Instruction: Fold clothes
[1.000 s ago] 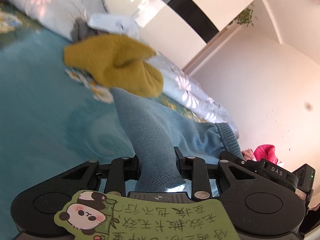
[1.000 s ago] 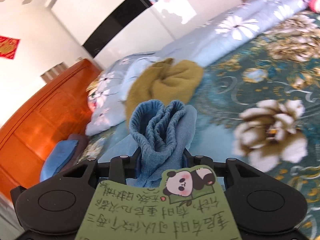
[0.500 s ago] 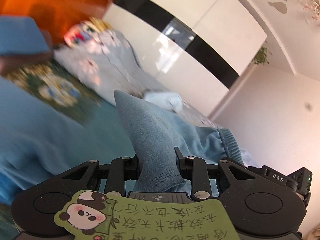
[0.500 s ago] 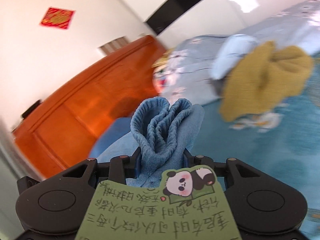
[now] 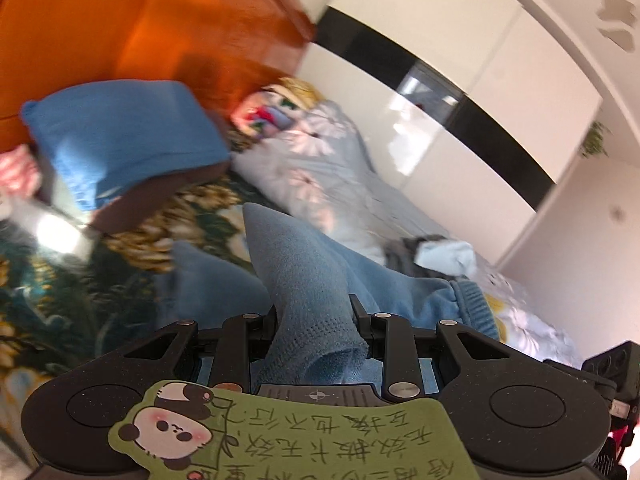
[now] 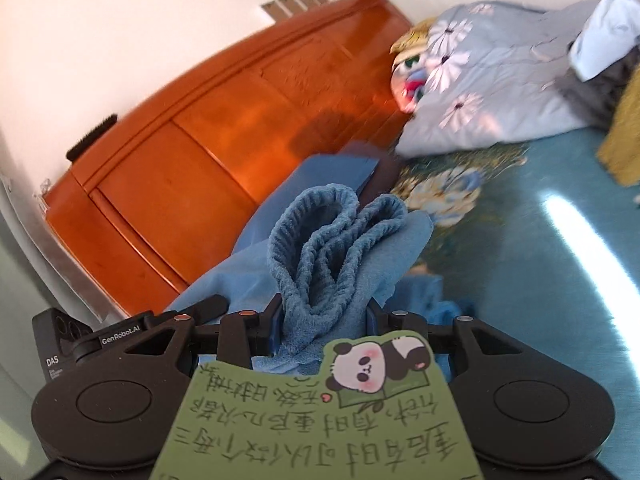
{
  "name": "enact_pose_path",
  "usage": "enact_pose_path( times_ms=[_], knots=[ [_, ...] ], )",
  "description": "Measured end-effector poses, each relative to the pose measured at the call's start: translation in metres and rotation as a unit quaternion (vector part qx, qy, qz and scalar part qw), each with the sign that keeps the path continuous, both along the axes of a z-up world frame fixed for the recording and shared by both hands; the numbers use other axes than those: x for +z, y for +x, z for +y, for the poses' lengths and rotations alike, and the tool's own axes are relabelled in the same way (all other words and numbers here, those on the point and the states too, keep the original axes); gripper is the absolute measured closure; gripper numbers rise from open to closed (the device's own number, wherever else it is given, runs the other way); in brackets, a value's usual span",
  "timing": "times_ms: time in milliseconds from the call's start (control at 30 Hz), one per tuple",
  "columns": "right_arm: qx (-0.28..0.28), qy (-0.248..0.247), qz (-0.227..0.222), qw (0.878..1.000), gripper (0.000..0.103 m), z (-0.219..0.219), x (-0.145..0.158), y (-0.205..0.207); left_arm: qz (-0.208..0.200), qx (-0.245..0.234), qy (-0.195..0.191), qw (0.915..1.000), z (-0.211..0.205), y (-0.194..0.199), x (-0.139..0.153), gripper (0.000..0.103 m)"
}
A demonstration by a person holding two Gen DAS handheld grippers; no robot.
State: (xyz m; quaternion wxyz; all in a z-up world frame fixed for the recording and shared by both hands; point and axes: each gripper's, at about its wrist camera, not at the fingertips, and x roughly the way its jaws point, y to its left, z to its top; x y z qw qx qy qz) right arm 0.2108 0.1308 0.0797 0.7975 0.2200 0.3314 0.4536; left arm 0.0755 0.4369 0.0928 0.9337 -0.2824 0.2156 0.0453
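Observation:
My left gripper (image 5: 314,316) is shut on a fold of blue fleece garment (image 5: 304,276), which trails off to the right to a ribbed cuff (image 5: 474,304). My right gripper (image 6: 322,312) is shut on the same garment's bunched ribbed band (image 6: 328,236). The cloth hangs between both grippers above the teal floral bedspread (image 6: 540,280). The left gripper's body (image 6: 80,344) shows at the left edge of the right wrist view.
An orange wooden headboard (image 6: 208,128) stands ahead. A folded blue garment on a brown one (image 5: 120,136) lies by it. A pale floral quilt (image 5: 320,168) runs along the bed's far side, with a light blue cloth (image 5: 448,256) and a mustard garment (image 6: 624,140) nearby.
Both grippers have swung left with the blue garment, from facing the mustard garment and quilt to facing the headboard and the folded blue pile. Both grips are unchanged.

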Motion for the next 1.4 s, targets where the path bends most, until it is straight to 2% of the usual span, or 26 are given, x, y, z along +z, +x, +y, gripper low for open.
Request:
enact_pose_path(
  times_ms=[100,200,367,433,667,767,800,867,933,1067,1100,1133,1167,1233,1400],
  knots=[
    [0.012,-0.005,0.009,1.0,0.063,0.019,-0.004,0.0,0.011,0.012,0.006,0.9999,0.015,-0.003,-0.004,0.077],
    [0.018,-0.019,0.011,1.0,0.063,0.033,-0.009,-0.003,0.029,0.018,-0.005,0.9994,0.025,0.002,-0.016,0.077],
    [0.015,-0.033,0.026,0.999,0.061,0.037,-0.021,-0.005,0.029,0.034,-0.072,0.9964,0.037,-0.002,-0.045,0.076],
    [0.014,-0.036,0.031,0.999,0.06,0.037,-0.024,-0.007,0.028,0.039,-0.085,0.9953,0.04,-0.004,-0.052,0.075],
    [0.011,-0.036,0.03,0.999,0.057,0.041,-0.024,-0.002,0.038,0.044,-0.064,0.9962,0.035,0.0,-0.045,0.073],
    [0.008,-0.03,0.03,0.999,0.053,0.035,-0.022,-0.001,0.046,0.053,-0.049,0.9963,0.03,-0.003,-0.039,0.05],
    [0.007,-0.028,0.03,0.999,0.051,0.032,-0.021,0.0,0.048,0.057,-0.048,0.9961,0.03,-0.004,-0.037,0.037],
    [0.005,-0.025,0.028,0.999,0.048,0.026,-0.019,0.001,0.044,0.066,-0.039,0.9961,0.027,-0.01,-0.032,0.034],
    [0.002,-0.021,0.02,1.0,0.045,0.016,-0.017,-0.001,0.036,0.074,-0.025,0.9963,0.023,-0.017,-0.024,0.023],
    [-0.003,-0.015,0.006,1.0,0.042,-0.005,-0.011,-0.003,0.016,0.092,0.022,0.9954,0.0,-0.034,-0.005,0.021],
    [-0.006,-0.012,0.002,1.0,0.039,-0.013,-0.009,-0.004,0.012,0.097,0.032,0.9947,-0.008,-0.038,0.0,0.017],
    [-0.01,-0.01,0.001,1.0,0.036,-0.02,-0.008,-0.005,0.009,0.103,0.04,0.9938,-0.016,-0.04,0.005,0.006],
    [-0.015,-0.009,0.0,1.0,0.034,-0.027,-0.008,-0.006,0.002,0.111,0.051,0.9925,-0.025,-0.043,0.009,0.0],
    [-0.021,-0.008,-0.004,1.0,0.028,-0.042,-0.006,-0.01,-0.013,0.116,0.073,0.9904,-0.046,-0.048,0.016,0.001],
    [-0.043,-0.043,-0.031,0.998,0.024,-0.09,-0.011,-0.024,-0.03,0.101,0.101,0.9893,-0.097,-0.046,0.022,0.0]
  ],
)
